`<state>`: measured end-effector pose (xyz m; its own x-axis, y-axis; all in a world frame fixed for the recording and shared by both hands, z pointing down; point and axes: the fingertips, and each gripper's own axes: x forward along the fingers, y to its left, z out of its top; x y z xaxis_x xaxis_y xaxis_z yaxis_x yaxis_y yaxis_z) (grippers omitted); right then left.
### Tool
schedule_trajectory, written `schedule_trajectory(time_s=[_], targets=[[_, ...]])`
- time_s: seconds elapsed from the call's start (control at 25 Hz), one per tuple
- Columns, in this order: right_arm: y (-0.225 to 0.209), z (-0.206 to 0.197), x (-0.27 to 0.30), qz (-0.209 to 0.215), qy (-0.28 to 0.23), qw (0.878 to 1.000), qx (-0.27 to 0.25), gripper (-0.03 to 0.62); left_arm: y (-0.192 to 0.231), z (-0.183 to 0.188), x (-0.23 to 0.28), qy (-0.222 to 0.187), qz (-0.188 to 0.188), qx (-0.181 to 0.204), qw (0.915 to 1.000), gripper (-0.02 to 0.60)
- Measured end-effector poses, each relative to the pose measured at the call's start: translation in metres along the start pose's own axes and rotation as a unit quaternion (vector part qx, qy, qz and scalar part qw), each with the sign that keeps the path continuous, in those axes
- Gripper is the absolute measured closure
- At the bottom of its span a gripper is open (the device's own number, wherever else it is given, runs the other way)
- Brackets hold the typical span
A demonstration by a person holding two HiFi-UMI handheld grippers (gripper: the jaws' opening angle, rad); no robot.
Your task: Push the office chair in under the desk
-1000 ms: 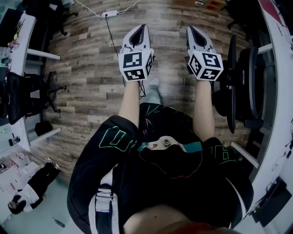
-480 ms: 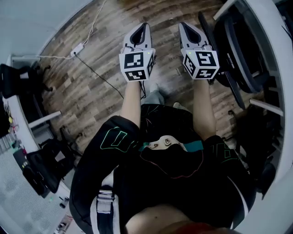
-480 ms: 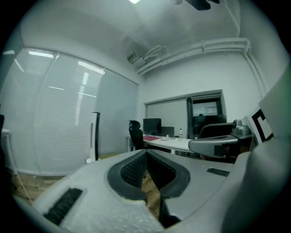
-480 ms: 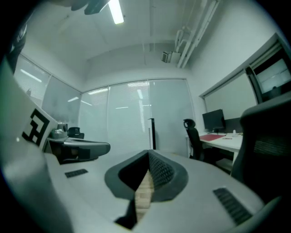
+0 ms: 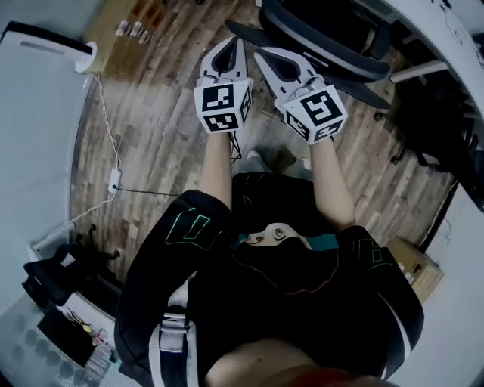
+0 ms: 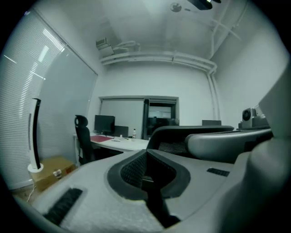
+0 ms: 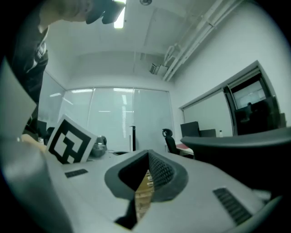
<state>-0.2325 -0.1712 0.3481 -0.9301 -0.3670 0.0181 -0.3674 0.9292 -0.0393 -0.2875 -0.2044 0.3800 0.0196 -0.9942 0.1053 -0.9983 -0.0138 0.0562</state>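
The black office chair (image 5: 325, 34) stands just beyond both grippers at the top of the head view, its backrest turned toward me. The white desk (image 5: 446, 19) curves along the top right behind it. My left gripper (image 5: 231, 44) is shut and empty, pointing at the floor in front of the chair. My right gripper (image 5: 262, 57) is also shut and empty, angled leftward, its tip close beside the left one. In the left gripper view the gripper (image 6: 146, 160) faces the chair's backrest (image 6: 182, 132). In the right gripper view the gripper (image 7: 148, 169) has the backrest (image 7: 248, 145) at its right.
A power strip (image 5: 115, 181) with its cable lies on the wood floor at left, beside a white wall (image 5: 38, 128). Cardboard boxes sit at the top left (image 5: 125, 26) and lower right (image 5: 412, 264). Another chair (image 6: 82, 136) stands by a far desk (image 6: 120, 143).
The view has swung round: the chair that stood at my right now lies straight ahead. The right gripper has tilted toward the left one. Both stay shut.
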Motion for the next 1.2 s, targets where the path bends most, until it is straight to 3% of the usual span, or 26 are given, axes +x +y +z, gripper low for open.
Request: schedule_trajectory(time_s=[0.2, 0.36, 0.48, 0.6, 0.64, 0.68, 0.72, 0.92, 1.04, 1.12, 1.2], targets=[[-0.017, 0.001, -0.054, -0.083, -0.040, 0.995, 0.029, 0.589, -0.048, -0.021, 0.005, 0.021, -0.092, 0.024, 0.9952, 0.572], [-0.046, -0.010, -0.107, -0.172, -0.020, 0.985, 0.019, 0.588, -0.068, -0.035, 0.003, 0.047, -0.143, 0.075, 0.9858, 0.572], [-0.068, -0.016, -0.143, -0.219, 0.017, 0.976, -0.012, 0.588, -0.087, -0.040, 0.006, 0.056, -0.183, 0.134, 0.9723, 0.572], [-0.079, -0.033, -0.164, -0.228, 0.099, 0.967, -0.060, 0.563, -0.105, -0.052, 0.011, 0.070, -0.226, 0.193, 0.9522, 0.571], [-0.080, -0.044, -0.168, -0.223, 0.138, 0.962, -0.078, 0.528, -0.111, -0.056, 0.012, 0.075, -0.239, 0.215, 0.9440, 0.560], [-0.082, -0.054, -0.170, -0.217, 0.177, 0.955, -0.095, 0.502, -0.116, -0.060, 0.015, 0.081, -0.252, 0.238, 0.9345, 0.496], [-0.085, -0.064, -0.173, -0.213, 0.213, 0.947, -0.112, 0.490, -0.119, -0.063, 0.018, 0.087, -0.262, 0.264, 0.9243, 0.474], [-0.103, -0.103, -0.181, -0.186, 0.361, 0.893, -0.194, 0.447, -0.121, -0.086, 0.033, 0.130, -0.283, 0.389, 0.8670, 0.446], [-0.115, -0.112, -0.182, -0.172, 0.418, 0.858, -0.244, 0.445, -0.118, -0.097, 0.038, 0.152, -0.295, 0.450, 0.8289, 0.437], [-0.119, -0.118, -0.179, -0.156, 0.443, 0.841, -0.269, 0.442, -0.117, -0.105, 0.044, 0.163, -0.303, 0.490, 0.8005, 0.431], [-0.122, -0.126, -0.177, -0.142, 0.462, 0.828, -0.286, 0.442, -0.119, -0.115, 0.050, 0.170, -0.309, 0.521, 0.7774, 0.429]])
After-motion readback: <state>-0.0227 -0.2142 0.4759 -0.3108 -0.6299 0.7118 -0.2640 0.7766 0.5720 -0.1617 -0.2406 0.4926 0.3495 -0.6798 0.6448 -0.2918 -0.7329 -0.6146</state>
